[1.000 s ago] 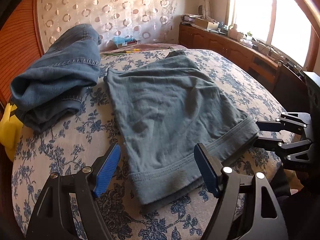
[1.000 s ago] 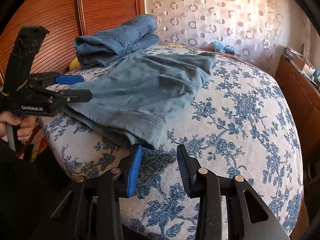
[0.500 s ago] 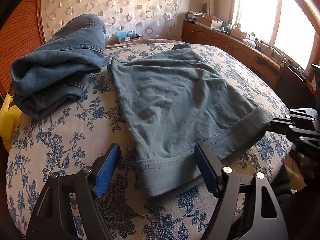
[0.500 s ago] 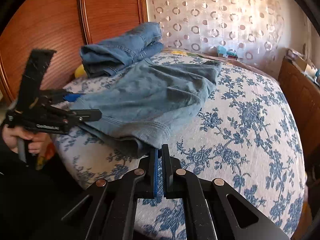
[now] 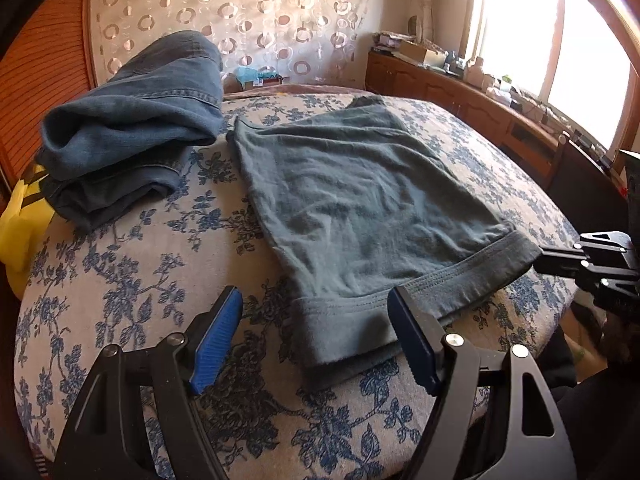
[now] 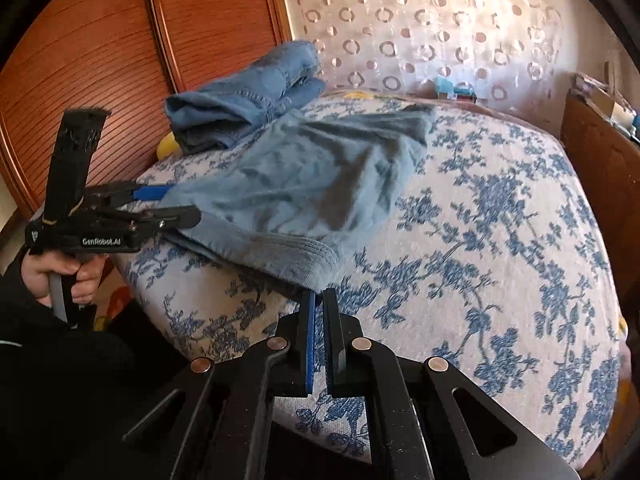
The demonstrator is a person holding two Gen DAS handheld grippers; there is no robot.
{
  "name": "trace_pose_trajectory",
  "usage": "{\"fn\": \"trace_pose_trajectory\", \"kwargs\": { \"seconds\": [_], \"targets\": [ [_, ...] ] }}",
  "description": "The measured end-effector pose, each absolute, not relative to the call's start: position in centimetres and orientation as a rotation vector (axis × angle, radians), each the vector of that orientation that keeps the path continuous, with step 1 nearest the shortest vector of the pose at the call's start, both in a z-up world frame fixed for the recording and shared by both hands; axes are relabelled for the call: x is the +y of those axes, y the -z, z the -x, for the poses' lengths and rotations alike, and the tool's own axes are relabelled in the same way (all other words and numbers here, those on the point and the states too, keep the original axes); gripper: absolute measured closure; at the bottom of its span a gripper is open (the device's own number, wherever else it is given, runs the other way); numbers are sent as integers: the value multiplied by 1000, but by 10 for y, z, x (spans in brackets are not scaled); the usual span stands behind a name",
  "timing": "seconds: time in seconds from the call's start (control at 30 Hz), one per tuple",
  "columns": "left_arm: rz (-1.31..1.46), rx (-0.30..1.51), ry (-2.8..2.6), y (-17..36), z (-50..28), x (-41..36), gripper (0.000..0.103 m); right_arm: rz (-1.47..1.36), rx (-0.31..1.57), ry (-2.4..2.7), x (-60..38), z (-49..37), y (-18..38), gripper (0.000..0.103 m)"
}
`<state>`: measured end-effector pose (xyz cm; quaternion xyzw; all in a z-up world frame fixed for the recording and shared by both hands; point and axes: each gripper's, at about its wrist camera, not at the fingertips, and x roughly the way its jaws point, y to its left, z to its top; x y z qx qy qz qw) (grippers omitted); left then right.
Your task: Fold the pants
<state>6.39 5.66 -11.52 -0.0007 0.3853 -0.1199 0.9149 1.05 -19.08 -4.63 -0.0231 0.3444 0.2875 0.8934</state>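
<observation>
R gripper (image 6: 319,312) clamped on pants (image 5: 360,208) hem corner at bed (image 5: 120,280) edge; L gripper (image 5: 316,340) jaws apart, straddling other hem corner.

A bed (image 5: 132,264) with a cream cover printed in blue flowers carries everything. The grey-green pants (image 5: 360,204) lie spread flat across its middle, their hemmed edge toward the near side. Just beside them, toward the wooden wall, sits a bundle of folded jeans (image 5: 128,128), with something yellow (image 5: 20,236) at the bed's edge just beyond the jeans.
</observation>
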Motion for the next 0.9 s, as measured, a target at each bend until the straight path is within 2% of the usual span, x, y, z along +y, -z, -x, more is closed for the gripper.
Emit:
{"fn": "trace_pose_trajectory", "kwargs": {
  "seconds": [0.1,0.17,0.23,0.4,0.57,0.6,0.67,0.9],
  "targets": [
    [30,780,242,111,-60,66,38,33,674,-587,-196,-8,37,92],
    [48,775,239,110,-58,71,43,26,650,-566,-198,-8,33,75],
    [61,769,238,109,-56,74,51,7,641,-564,-198,-11,31,66],
    [55,756,250,108,-53,71,67,7,657,-535,-186,-21,39,66],
    [40,771,286,110,-49,62,79,15,692,-528,-173,-29,49,66],
    [35,771,288,110,-48,60,86,15,697,-526,-172,-32,50,66],
    [21,770,285,110,-46,59,92,16,707,-521,-169,-35,54,66],
    [1,795,270,109,-37,61,93,5,717,-525,-165,-39,57,63]
  ]
}}
